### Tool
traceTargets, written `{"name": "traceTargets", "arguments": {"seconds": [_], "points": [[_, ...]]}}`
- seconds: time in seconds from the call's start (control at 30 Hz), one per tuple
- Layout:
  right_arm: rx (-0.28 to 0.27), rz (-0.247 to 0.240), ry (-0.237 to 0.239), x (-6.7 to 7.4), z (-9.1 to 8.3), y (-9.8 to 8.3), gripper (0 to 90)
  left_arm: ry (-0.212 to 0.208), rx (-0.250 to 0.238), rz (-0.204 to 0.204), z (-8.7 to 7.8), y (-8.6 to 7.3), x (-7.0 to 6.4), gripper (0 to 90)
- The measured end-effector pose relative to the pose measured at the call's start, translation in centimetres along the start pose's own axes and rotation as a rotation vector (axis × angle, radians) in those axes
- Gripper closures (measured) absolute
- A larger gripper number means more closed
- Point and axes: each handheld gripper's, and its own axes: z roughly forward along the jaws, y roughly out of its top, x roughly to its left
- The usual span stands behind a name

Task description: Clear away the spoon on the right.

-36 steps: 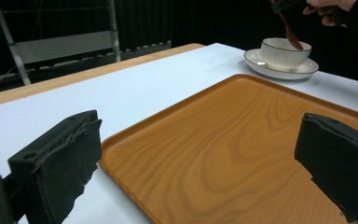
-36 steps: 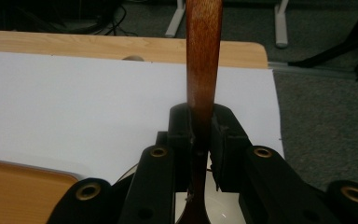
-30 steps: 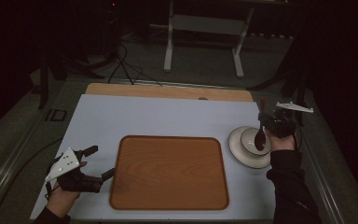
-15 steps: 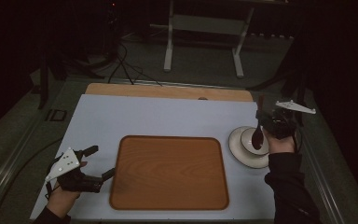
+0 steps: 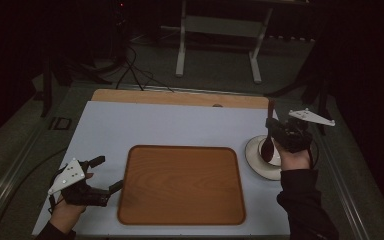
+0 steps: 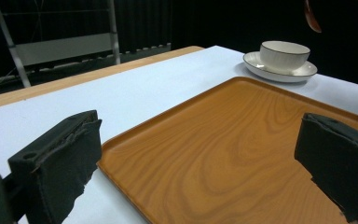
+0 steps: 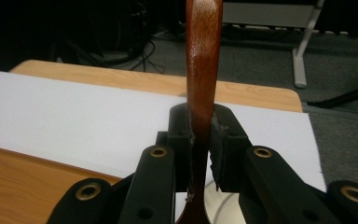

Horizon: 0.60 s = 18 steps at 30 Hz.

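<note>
At the worktop's front-left corner, the left gripper (image 5: 105, 181) rests with jaws spread and empty, just left of the tray (image 5: 181, 184). At the right edge, the right gripper (image 5: 275, 131) has risen slightly, jaws clenched on the spoon (image 5: 268, 145), its bowl now lifted above the cup (image 6: 284, 55) and saucer (image 5: 255, 162). The spoon looks ready for carrying elsewhere.
</note>
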Motion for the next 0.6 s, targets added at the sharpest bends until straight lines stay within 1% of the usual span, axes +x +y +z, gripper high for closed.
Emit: {"name": "traceTargets", "arguments": {"seconds": [0.2,0.27,0.33,0.37,0.4,0.43,0.6], "points": [[-0.016,0.015,0.038,1.6,-0.4,-0.2,79.6,0.001,-0.002,0.002,0.0,0.0,0.0,1.6],[-0.02,0.01,0.04,2.2,-0.5,-0.4,79.6,0.001,-0.001,0.006,-0.1,0.1,0.0,1.6],[-0.022,0.014,0.052,2.8,-0.6,-0.6,79.6,0.0,0.0,0.009,-0.1,0.0,0.0,1.6],[-0.022,0.014,0.052,2.8,-0.6,-0.6,79.6,0.0,0.0,0.009,-0.1,0.0,0.0,1.6],[-0.021,0.014,0.057,3.1,-0.7,-0.7,79.6,0.001,0.0,0.007,-0.1,0.0,0.0,1.6],[-0.017,0.02,0.069,3.9,-0.8,-1.2,79.6,0.002,0.0,0.007,-0.1,0.0,0.0,1.6],[-0.01,0.025,0.081,5.6,-0.9,-2.4,79.6,-0.001,-0.001,0.009,-0.1,0.1,-0.1,1.6]]}}
